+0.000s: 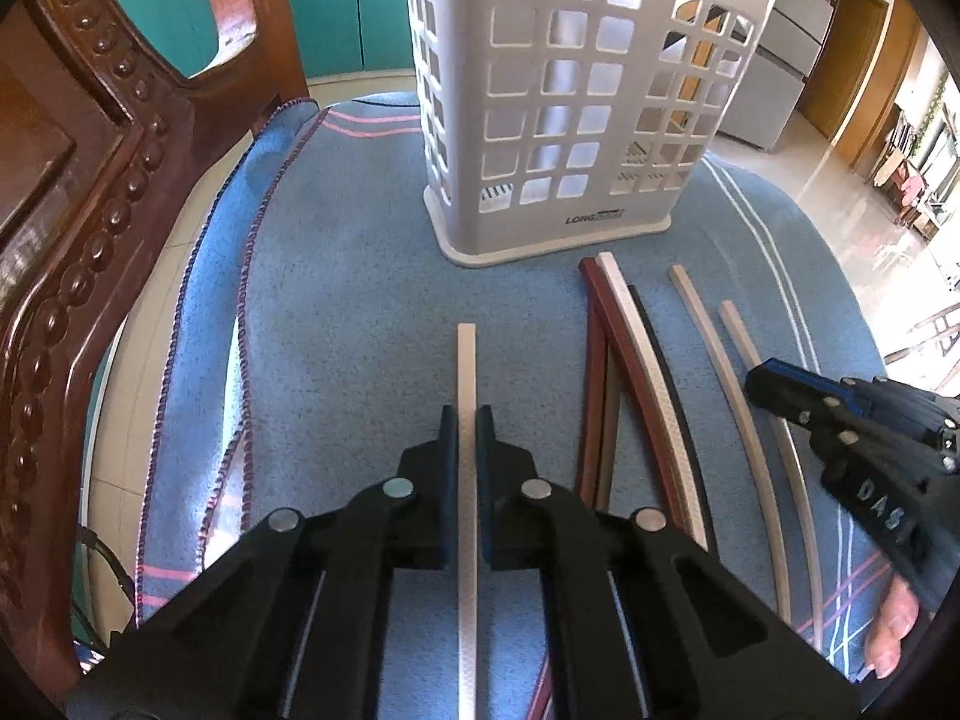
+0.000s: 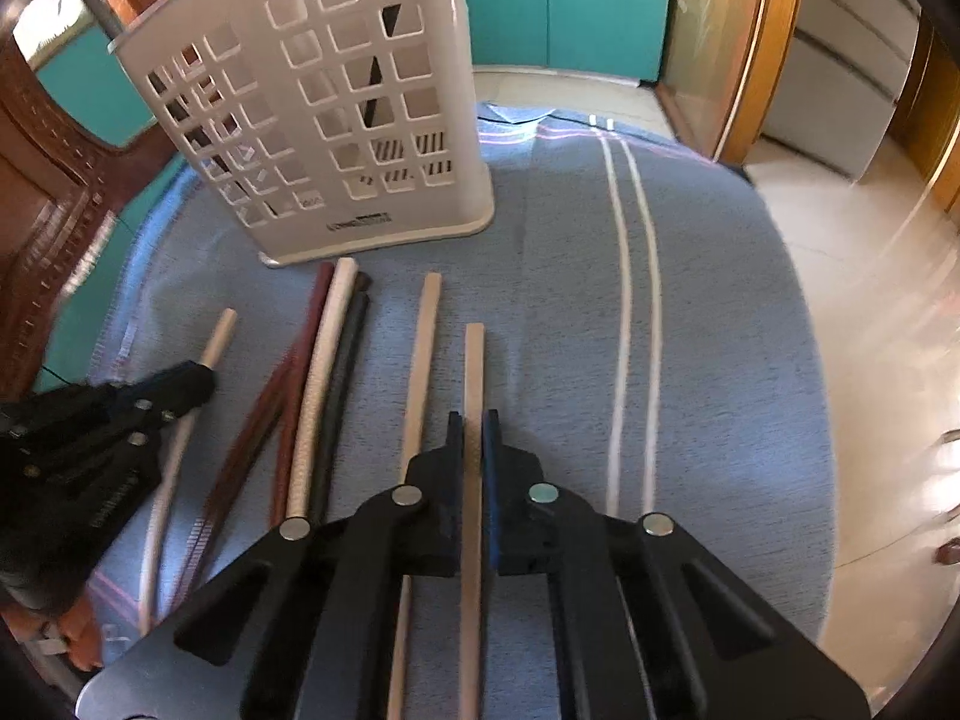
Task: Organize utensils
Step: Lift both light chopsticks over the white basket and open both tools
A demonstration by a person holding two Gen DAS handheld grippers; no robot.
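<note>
Looking barely started: left gripper [image 1: 467,420] was clamped on a white chopstick [image 1: 466,360], right gripper [image 2: 473,423] on a beige chopstick [image 2: 473,372], several more still lay on the blue cloth [image 1: 360,300] near the holder [image 1: 558,90].

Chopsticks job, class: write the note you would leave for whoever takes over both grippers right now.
Left gripper: shut on a white chopstick.
Right gripper: shut on a beige chopstick.
Holder: white, perforated, upright on the blue cloth beyond the sticks.
Loose: a red, white and black bundle and one more beige chopstick on the cloth.
Done: both sticks gripped. Left: drop them into the holder, then the rest.
</note>
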